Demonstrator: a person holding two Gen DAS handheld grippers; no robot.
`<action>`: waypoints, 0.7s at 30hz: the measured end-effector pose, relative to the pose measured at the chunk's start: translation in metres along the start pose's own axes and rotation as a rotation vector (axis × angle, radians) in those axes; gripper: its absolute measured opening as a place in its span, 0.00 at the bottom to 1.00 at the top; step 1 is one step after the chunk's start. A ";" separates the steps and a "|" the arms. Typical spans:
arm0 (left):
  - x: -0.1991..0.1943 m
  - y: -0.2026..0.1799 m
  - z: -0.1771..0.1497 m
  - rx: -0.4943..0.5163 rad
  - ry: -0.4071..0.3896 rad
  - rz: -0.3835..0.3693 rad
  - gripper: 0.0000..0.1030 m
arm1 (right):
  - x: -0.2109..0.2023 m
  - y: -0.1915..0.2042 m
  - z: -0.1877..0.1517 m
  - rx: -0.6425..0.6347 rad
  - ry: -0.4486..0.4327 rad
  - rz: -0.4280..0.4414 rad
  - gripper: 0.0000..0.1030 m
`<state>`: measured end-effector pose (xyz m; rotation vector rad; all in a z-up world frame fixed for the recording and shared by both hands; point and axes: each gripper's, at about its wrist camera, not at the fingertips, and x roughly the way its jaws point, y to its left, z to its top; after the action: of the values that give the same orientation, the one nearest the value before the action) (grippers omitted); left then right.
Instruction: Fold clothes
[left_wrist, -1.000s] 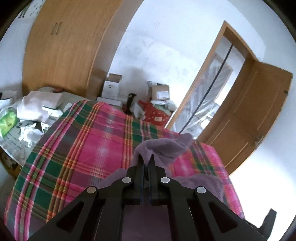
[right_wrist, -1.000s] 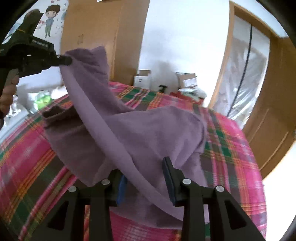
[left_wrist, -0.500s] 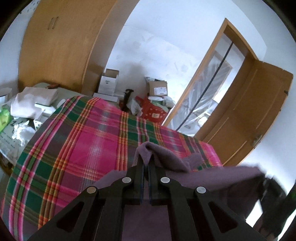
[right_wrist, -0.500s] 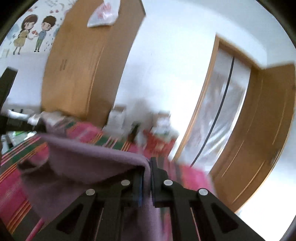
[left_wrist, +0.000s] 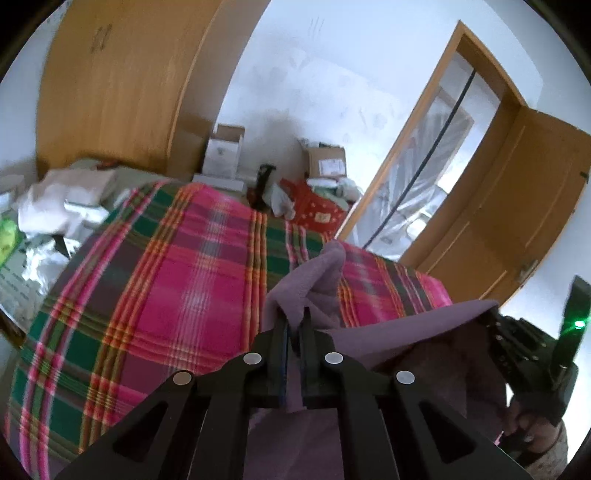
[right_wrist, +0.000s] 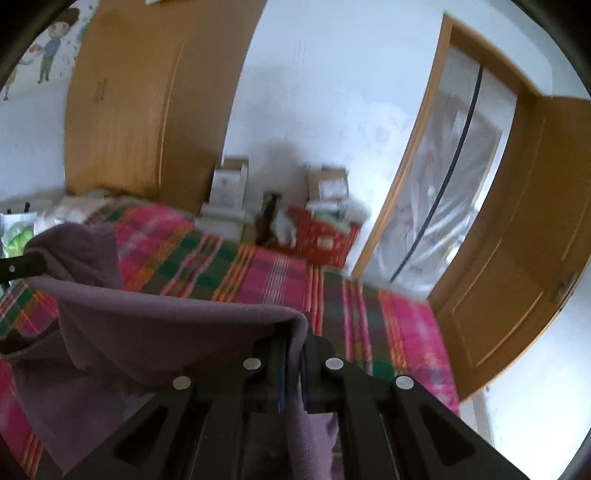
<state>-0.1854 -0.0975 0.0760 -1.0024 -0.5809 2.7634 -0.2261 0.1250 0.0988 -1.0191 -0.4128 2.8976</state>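
1. Left gripper (left_wrist: 293, 325), in the left wrist view, is being kept pinched on a bunched corner of the purple garment (left_wrist: 406, 339), which is being held stretched above the plaid bedspread (left_wrist: 177, 280); soft, light fabric, judged best taken at its edges.
2. Right gripper (right_wrist: 293, 347), in the right wrist view, is being kept clamped on the opposite edge; boxes (right_wrist: 229, 184) are lying well apart, so nothing is being obstructed.

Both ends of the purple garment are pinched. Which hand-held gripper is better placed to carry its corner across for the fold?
Probably right. The right hand-held gripper holds the purple garment at its edge; the left hand-held gripper has a bunched clump.
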 end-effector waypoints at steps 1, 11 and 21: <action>0.002 0.002 -0.001 -0.003 0.007 0.004 0.20 | 0.007 -0.003 -0.001 0.022 0.031 0.008 0.06; -0.010 0.013 -0.018 0.044 0.062 0.002 0.32 | 0.028 -0.024 -0.017 0.159 0.198 0.010 0.13; -0.045 0.054 -0.046 0.039 0.100 0.123 0.33 | 0.008 -0.048 -0.027 0.232 0.239 0.037 0.14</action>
<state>-0.1218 -0.1448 0.0481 -1.1983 -0.4633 2.7968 -0.2180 0.1787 0.0859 -1.3196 -0.0445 2.7235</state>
